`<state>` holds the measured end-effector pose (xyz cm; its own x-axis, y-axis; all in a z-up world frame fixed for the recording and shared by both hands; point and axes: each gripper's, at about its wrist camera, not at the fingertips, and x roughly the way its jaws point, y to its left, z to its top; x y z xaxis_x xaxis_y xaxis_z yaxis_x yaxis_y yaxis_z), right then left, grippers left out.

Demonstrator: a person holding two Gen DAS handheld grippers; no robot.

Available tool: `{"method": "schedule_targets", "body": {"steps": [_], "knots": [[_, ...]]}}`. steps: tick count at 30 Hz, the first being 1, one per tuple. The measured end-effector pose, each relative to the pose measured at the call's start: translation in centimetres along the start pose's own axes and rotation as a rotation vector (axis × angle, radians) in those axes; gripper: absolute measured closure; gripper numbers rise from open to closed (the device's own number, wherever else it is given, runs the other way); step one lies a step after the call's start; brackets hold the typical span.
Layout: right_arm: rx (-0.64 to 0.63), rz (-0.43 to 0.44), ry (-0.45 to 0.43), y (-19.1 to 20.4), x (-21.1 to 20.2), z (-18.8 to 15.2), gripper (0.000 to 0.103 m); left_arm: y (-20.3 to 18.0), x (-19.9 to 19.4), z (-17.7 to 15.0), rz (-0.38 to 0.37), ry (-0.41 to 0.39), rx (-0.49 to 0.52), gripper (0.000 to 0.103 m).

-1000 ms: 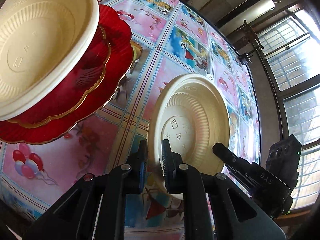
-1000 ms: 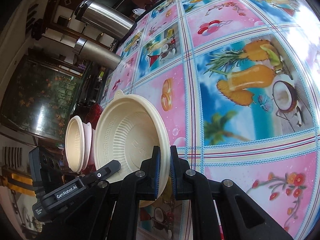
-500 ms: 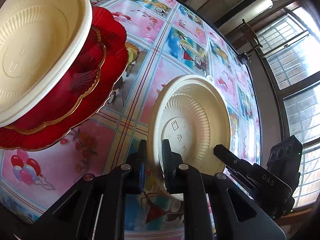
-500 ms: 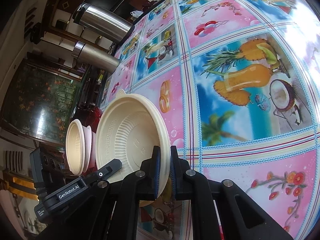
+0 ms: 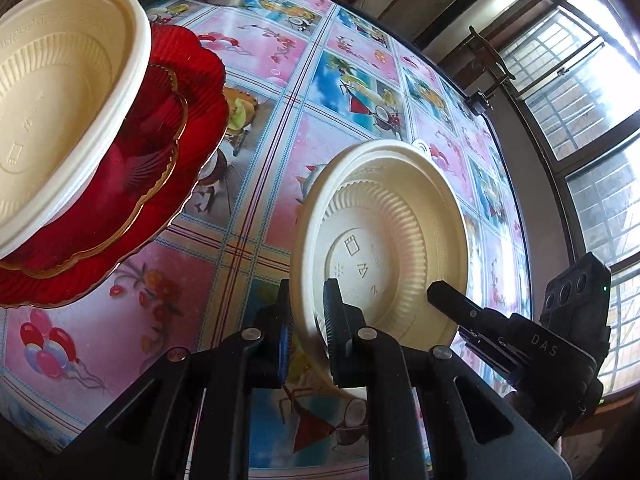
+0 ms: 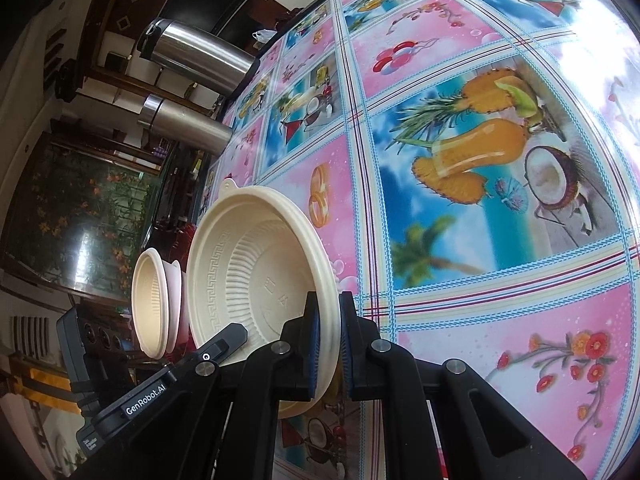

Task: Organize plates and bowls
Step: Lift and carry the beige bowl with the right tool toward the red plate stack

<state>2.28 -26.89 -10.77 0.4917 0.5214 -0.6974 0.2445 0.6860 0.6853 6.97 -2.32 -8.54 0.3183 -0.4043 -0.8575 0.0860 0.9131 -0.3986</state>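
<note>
My left gripper (image 5: 306, 332) is clamped on the near rim of a cream bowl (image 5: 384, 248); one finger sits inside the rim, the other outside. My right gripper (image 6: 329, 344) is clamped on the rim of what appears to be the same cream bowl (image 6: 256, 288), from the opposite side. The right tool's body shows "DAS" in the left wrist view; the left tool's body shows "GenRobot.AI" in the right wrist view, with smaller lettering below it that is too small to read.

Embossed marks sit on the bowl floor: a small rectangle, a snowflake-like symbol and a triangle mark in the left wrist view, two characters I cannot read in the right wrist view. A key-pattern band runs around the inner wall.

The bowl lies over the picture-printed tablecloth (image 5: 256, 184), opening upward; I cannot tell if its base touches the cloth.

At far left in the left wrist view, a second cream bowl (image 5: 60, 100) sits on stacked red plates (image 5: 160, 152) with gold-edged scalloped rims, well apart from the held bowl. Two steel flasks (image 6: 192, 56) stand at the table's far edge.
</note>
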Motion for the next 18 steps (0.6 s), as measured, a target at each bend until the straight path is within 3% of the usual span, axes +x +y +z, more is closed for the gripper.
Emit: {"method": "schedule_targets", "body": {"steps": [18], "knots": [[0.024,-0.001,0.014,0.1,0.8,0.2,0.094,-2.1,-0.7,-0.9,0.118,-0.116,0.187,0.090]]}}
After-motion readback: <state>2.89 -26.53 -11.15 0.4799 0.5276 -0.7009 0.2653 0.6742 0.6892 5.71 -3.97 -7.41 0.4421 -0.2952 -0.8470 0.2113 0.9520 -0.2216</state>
